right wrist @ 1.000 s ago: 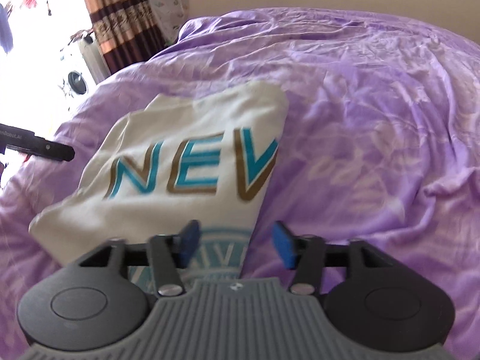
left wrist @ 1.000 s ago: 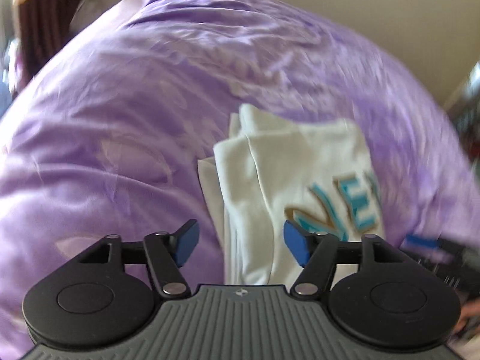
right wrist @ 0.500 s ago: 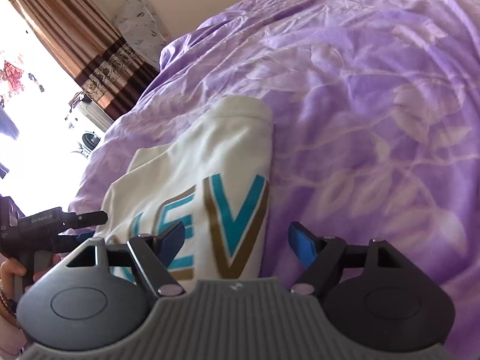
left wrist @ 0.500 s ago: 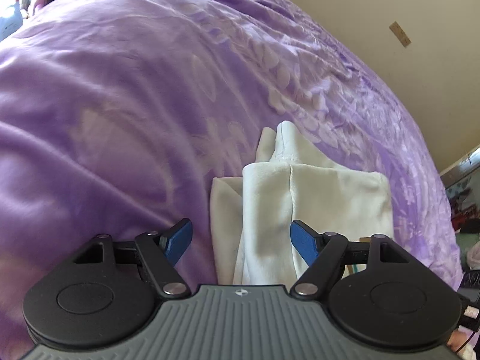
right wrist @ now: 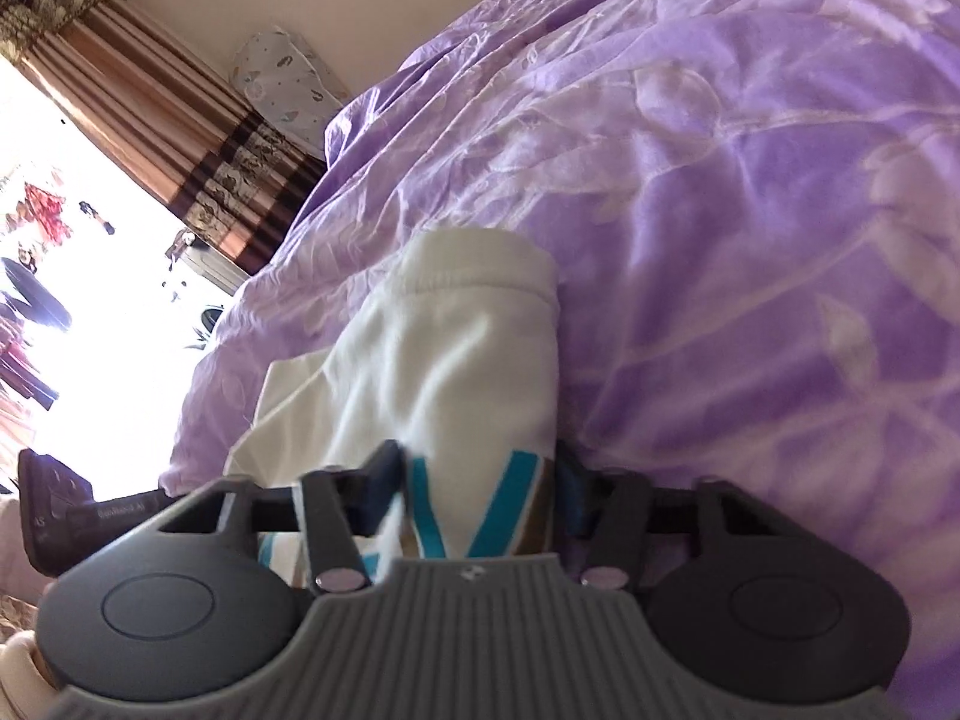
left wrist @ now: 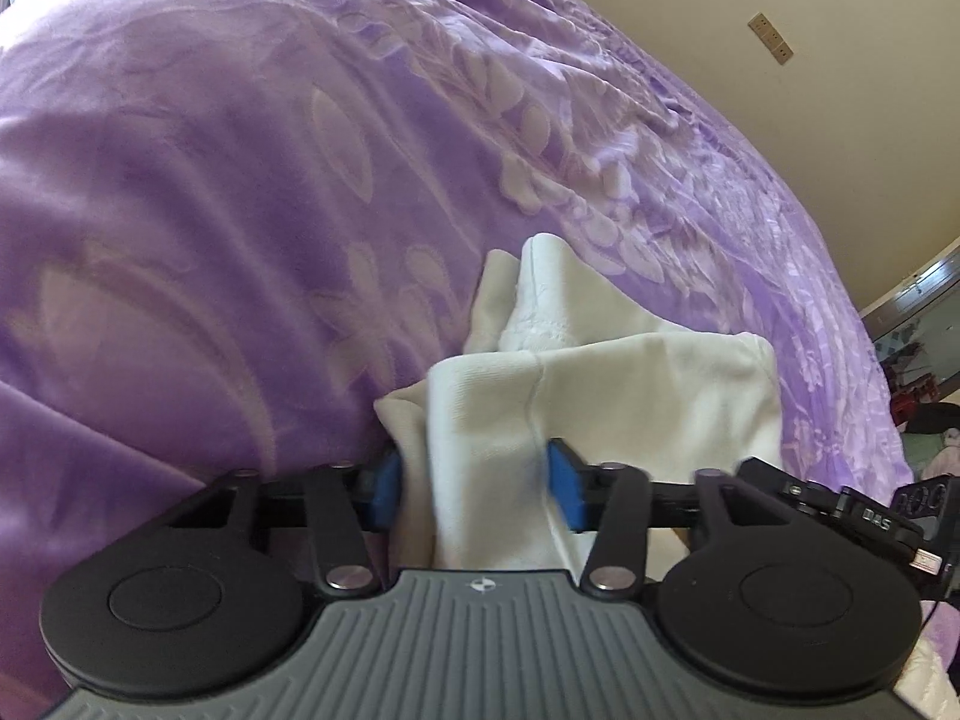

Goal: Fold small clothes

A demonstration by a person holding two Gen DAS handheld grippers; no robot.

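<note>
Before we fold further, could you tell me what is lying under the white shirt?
The white shirt lies on the purple bedspread, which shows all round it. Whatever lies directly beneath is covered.
</note>
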